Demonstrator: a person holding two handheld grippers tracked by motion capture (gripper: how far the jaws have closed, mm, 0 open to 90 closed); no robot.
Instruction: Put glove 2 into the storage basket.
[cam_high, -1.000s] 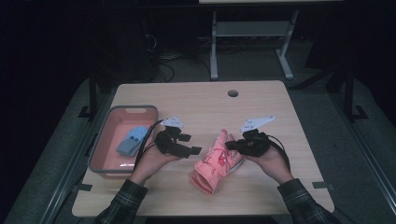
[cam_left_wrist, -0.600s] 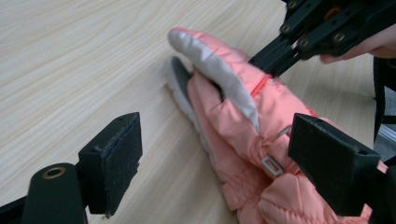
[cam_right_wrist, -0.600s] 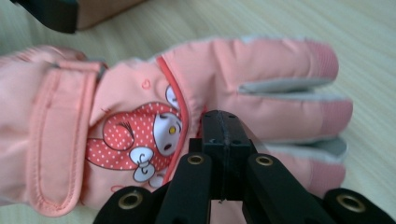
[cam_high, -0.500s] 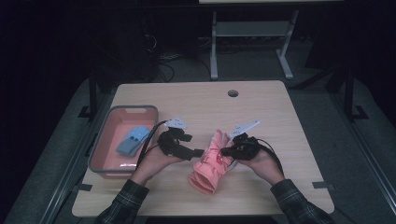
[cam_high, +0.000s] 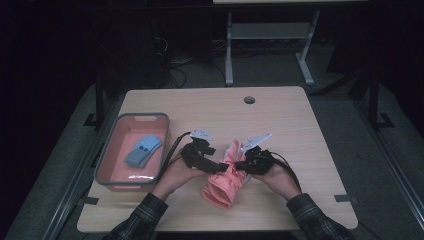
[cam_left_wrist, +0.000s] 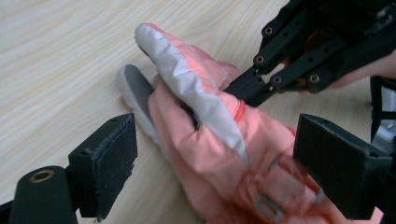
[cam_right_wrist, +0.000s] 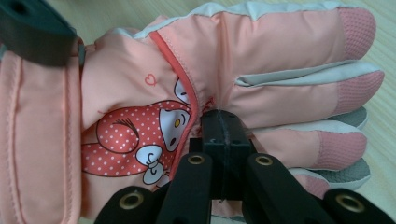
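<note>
Jaws: right gripper (cam_right_wrist: 223, 140) clamped on one pink glove (cam_high: 225, 181), left gripper (cam_left_wrist: 233, 172) apart

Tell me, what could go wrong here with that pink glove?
The right gripper pinches just a small fold of the glove, so the fabric might slip out if lifted. The left gripper is open around the cuff, jaws apart; closing there could catch the buckle strap rather than the cuff. The two grippers sit close together and might bump.
</note>
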